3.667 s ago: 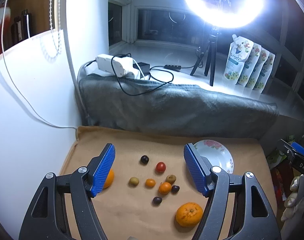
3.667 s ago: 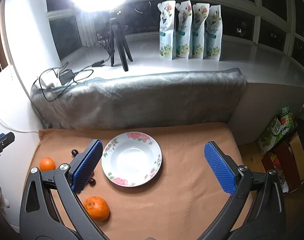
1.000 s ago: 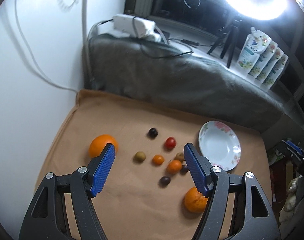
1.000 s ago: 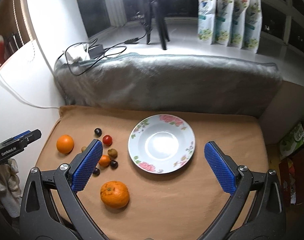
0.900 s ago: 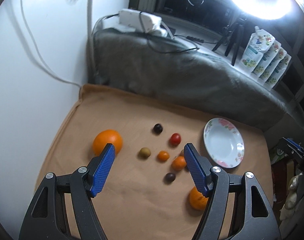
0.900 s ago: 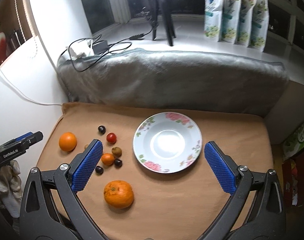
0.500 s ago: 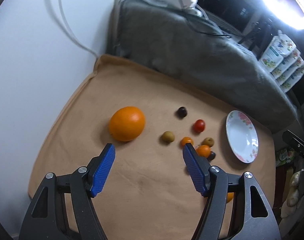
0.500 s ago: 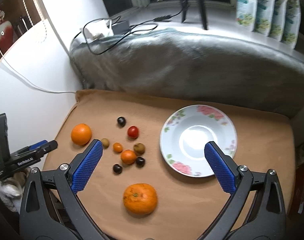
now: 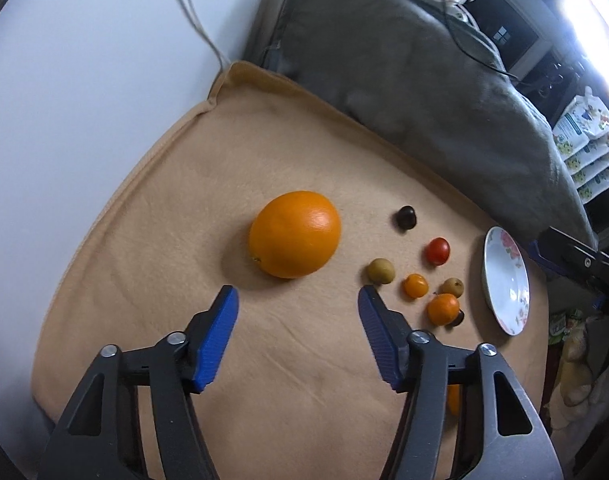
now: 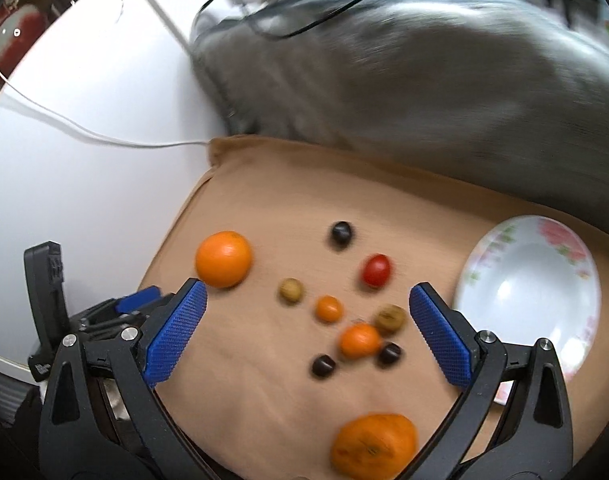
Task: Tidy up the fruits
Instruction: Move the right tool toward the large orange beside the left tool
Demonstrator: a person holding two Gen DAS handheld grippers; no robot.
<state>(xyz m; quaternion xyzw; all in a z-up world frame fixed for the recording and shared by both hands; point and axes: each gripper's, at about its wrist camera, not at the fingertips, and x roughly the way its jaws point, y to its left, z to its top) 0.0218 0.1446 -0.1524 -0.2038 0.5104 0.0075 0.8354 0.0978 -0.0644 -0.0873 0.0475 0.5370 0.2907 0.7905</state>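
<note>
Left gripper spread wide, empty, just short of the orange, its long axis slanting up-right, navel down-left; right gripper gapes empty too.

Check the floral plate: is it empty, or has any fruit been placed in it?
Empty. The plate shows only its bare white bowl; the fruits lie on the tan cloth.
</note>
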